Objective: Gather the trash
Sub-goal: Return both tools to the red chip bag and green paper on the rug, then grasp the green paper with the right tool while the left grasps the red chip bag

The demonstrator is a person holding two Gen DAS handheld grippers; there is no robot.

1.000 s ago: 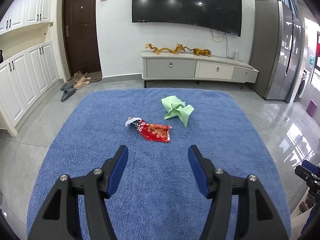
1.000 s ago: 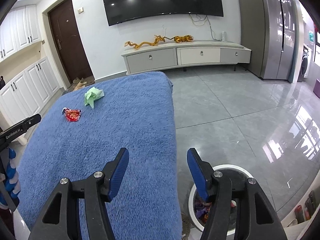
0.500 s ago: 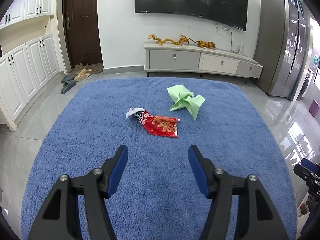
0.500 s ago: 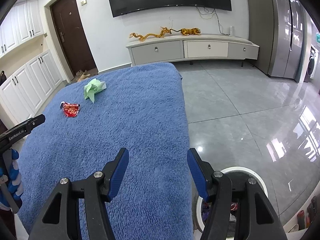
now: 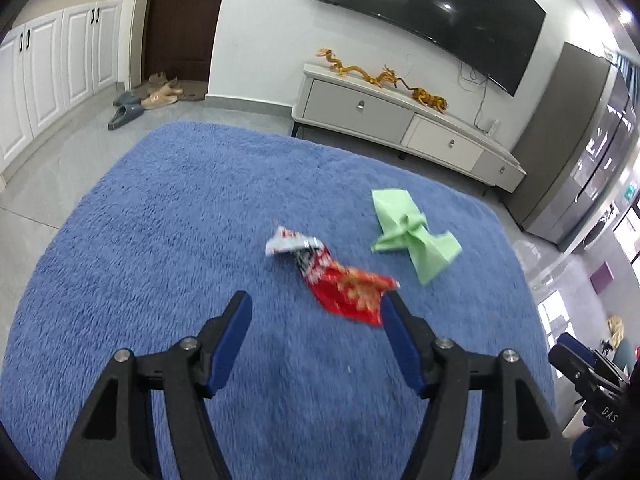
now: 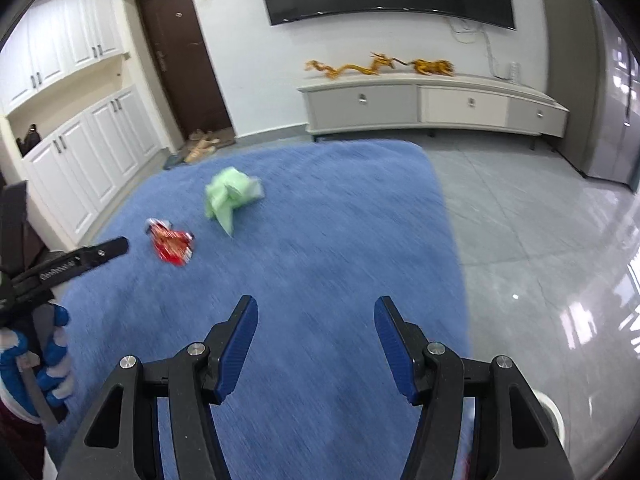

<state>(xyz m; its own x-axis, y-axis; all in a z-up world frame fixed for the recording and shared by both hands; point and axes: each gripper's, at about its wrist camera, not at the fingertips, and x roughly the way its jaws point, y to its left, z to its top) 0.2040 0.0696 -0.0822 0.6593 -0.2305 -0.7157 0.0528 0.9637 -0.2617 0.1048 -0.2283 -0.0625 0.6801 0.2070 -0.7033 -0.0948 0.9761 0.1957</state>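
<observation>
A red snack wrapper (image 5: pixel 344 282) with a silver torn end lies on the blue rug (image 5: pixel 160 240). A crumpled green paper (image 5: pixel 412 232) lies just beyond it to the right. My left gripper (image 5: pixel 316 312) is open and empty, low over the rug, with the wrapper just ahead of its right finger. My right gripper (image 6: pixel 314 320) is open and empty over the rug's right part. In the right wrist view the wrapper (image 6: pixel 172 244) and green paper (image 6: pixel 230 196) lie far ahead to the left, with the left gripper (image 6: pixel 80 262) beside them.
A white bin's rim (image 6: pixel 554 416) shows at the lower right, behind my right finger. A TV cabinet (image 5: pixel 400 124) stands against the far wall. Slippers (image 5: pixel 132 106) lie by the door. White cupboards (image 6: pixel 80 168) line the left wall. Glossy grey tile floor (image 6: pixel 540 232) lies right of the rug.
My left gripper has moved forward and down toward the red wrapper, which now sits close to its right finger. My right gripper has swung left, over the rug; the bin has dropped nearly out of view.
</observation>
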